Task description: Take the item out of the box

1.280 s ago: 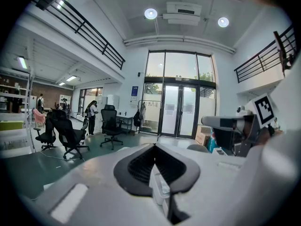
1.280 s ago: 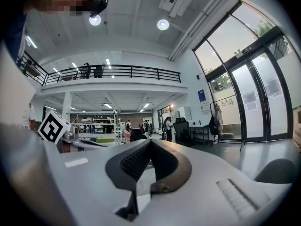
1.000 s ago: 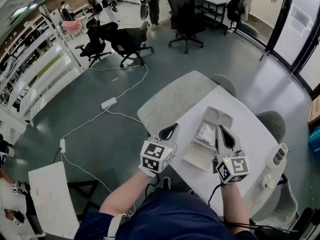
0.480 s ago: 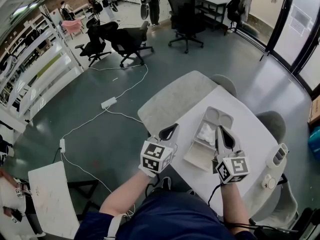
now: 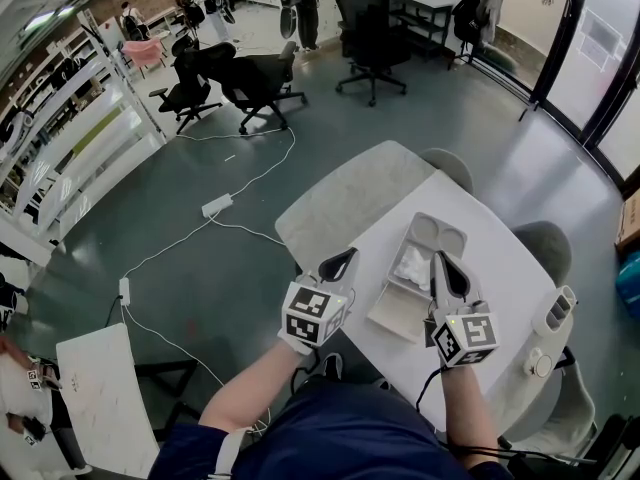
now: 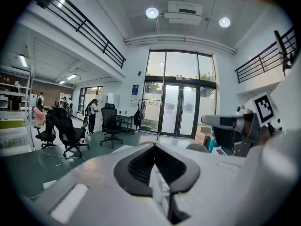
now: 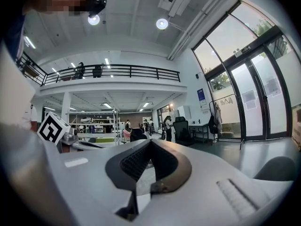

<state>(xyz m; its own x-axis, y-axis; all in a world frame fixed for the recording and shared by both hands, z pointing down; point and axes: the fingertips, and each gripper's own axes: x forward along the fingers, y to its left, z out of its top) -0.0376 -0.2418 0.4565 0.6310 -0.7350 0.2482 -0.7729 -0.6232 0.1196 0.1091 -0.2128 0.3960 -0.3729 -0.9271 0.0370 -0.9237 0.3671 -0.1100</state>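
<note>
Left gripper (image 5: 340, 261) hovers over the table (image 5: 500, 258) edge, just left of the open box (image 5: 398, 313). Beside it, the right gripper (image 5: 443, 264) hangs above the box's right side. Both point forward, jaws clenched on nothing. The white item (image 5: 412, 265) lies inside the box.

White item (image 5: 412, 265) in box (image 5: 400, 313), just left of right claw (image 5: 441, 256): crumpled, too small to identify. Right claw covers the box's right edge. White device (image 5: 553, 313) right of that claw: too small to tell. Tabletop (image 5: 500, 258) near edge hidden behind person's arms and torso.
</note>
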